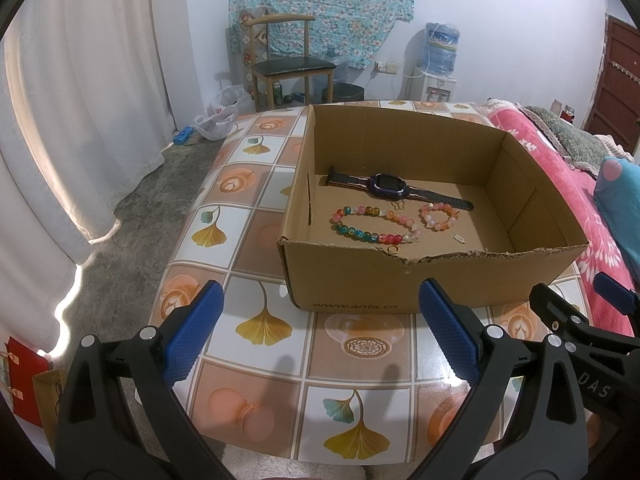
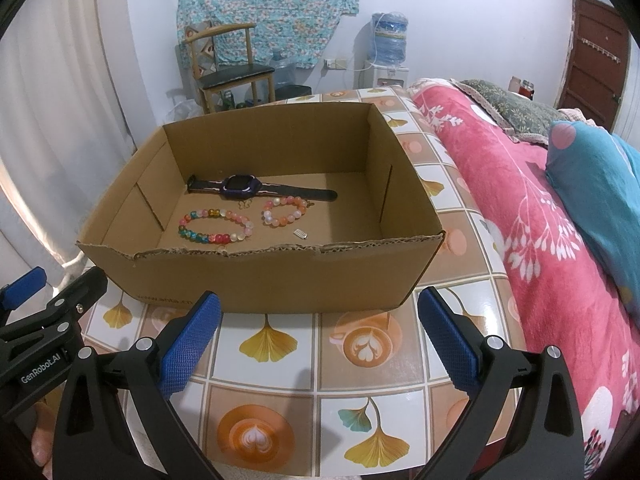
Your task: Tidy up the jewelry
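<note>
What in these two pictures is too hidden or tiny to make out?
- Gold ring: left view, half hidden behind the torn front wall of the cardboard box; right view, barely visible.
- Small silver piece: too small in both views to identify.
- Butterfly-shaped trinket beside the watch: too faint for detail.
- Printing on the box front: right view, blurred.
</note>
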A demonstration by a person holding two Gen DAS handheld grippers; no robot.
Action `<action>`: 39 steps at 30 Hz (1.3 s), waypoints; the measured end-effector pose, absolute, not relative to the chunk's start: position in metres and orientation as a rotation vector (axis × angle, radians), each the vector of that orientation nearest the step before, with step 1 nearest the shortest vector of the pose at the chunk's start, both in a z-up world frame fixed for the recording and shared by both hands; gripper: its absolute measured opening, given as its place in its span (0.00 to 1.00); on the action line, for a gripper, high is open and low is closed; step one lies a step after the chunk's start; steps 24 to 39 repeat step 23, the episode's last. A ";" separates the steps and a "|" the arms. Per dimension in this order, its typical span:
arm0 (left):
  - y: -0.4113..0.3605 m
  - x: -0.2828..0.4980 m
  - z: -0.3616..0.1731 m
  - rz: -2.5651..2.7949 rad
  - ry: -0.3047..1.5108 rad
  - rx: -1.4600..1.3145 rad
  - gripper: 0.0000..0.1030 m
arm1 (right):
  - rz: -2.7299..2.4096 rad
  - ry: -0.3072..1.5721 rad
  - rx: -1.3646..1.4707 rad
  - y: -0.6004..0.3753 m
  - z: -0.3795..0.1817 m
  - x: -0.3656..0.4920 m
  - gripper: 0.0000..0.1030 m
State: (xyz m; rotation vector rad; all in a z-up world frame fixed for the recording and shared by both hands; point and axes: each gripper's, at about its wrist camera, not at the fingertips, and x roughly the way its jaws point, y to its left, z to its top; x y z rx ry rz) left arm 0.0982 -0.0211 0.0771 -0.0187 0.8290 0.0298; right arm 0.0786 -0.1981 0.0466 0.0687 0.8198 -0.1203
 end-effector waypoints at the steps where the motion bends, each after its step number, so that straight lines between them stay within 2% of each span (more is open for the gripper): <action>1: -0.021 0.098 0.077 0.030 0.829 -0.019 0.92 | -0.121 0.820 0.068 -0.198 0.046 0.078 0.93; 39: -0.023 0.096 0.072 0.028 0.835 -0.020 0.92 | -0.119 0.826 0.065 -0.195 0.045 0.080 0.93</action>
